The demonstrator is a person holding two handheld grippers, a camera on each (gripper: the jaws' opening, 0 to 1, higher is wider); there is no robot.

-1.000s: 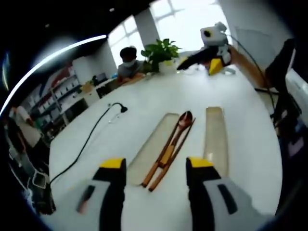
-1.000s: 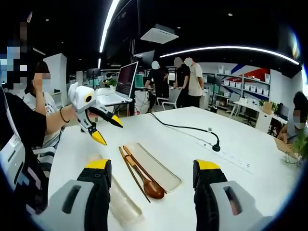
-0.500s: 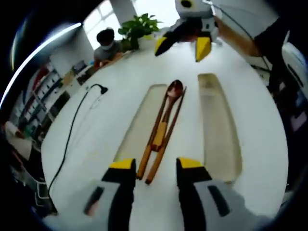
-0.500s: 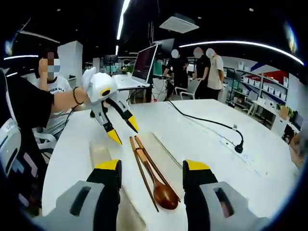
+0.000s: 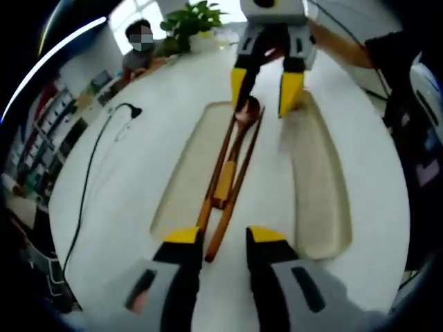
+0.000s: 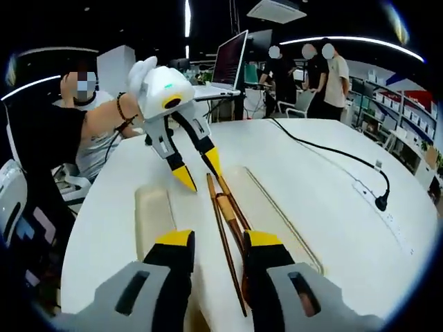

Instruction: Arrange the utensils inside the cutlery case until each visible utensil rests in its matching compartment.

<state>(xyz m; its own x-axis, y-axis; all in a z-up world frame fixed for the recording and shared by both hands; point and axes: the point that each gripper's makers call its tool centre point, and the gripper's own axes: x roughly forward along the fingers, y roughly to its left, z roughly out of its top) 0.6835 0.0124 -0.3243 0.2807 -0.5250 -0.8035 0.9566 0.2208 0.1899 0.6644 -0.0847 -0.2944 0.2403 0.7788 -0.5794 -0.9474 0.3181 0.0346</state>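
Left gripper [image 5: 225, 236]: jaws yellow-tipped, set to a narrow gap, nothing between them; tips sit at the handle ends of the utensils. Seen from the right gripper view as a white-bodied unit [image 6: 196, 171] held in a person's hand, its tips astride the handle ends.
Right gripper [image 6: 219, 241]: jaws at a narrow gap, astride the spoon end of the utensils; no contact can be confirmed. In the left gripper view it [image 5: 264, 88] hangs over the spoon bowl.
Wooden spoon [image 5: 239, 142]: lies along the long edge of the case tray, bowl at the far end in the left gripper view.
Chopsticks [image 5: 232, 197]: a wooden pair, just beside the spoon, partly on the table.
Case tray [image 5: 187, 176]: shallow, translucent, flat on the table.
Case lid [image 5: 315, 180]: separate, beside the tray.
White table [image 5: 124, 187]: carries a black cable [image 5: 90, 180].
Markings: no readable writing or brand.
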